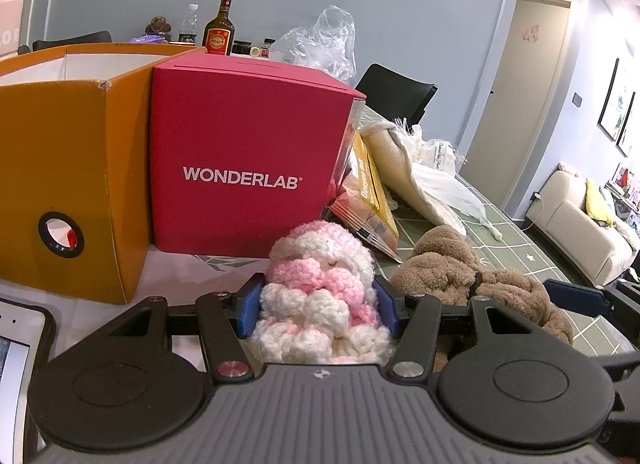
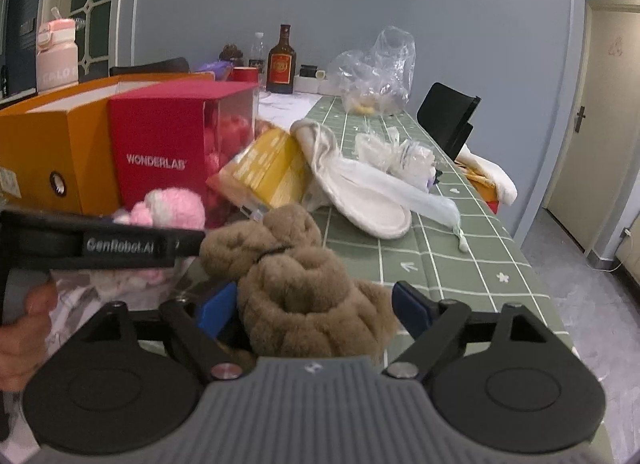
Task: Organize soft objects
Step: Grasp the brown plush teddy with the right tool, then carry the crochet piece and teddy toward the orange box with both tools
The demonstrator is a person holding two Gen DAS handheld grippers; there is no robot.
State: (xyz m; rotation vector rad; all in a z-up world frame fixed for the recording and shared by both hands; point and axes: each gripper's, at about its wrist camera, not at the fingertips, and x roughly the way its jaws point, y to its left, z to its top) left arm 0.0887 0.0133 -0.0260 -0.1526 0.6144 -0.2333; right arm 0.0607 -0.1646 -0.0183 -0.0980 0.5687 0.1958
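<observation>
A: 2 grippers low over the table (image 2: pixel 460 264), both level, pointing toward the far wall. Left gripper (image 1: pixel 318 310): blue pads pressed into both sides of the pink-and-white yarn bundle (image 1: pixel 320 296), narrow gap, bundle squeezed between them.

B: Right gripper (image 2: pixel 314 306)?

A: Jaws wide. Brown fuzzy bundle (image 2: pixel 304 288) sits between the pads; left pad near or touching the fuzz, right pad apart from it. No firm clamp seen. Bundle rests at the green checked cloth's near edge, just right of the pink one.

B: Hands?

A: Person's left hand (image 2: pixel 20 328) wrapped round the left gripper's handle, seen at the right camera's left edge.

B: Containers, biggest first.

A: Orange box (image 1: pixel 68 151), open top, white inside, round hole in its front; contents not visible. Touching its right side, red WONDERLAB box (image 1: pixel 244 159), top shut; its clear side shows pink-red shapes, too blurred to name. Behind both, clear plastic bag (image 2: pixel 376 71) with something yellow inside. Brown bottle (image 2: pixel 282 63) farther back.
</observation>
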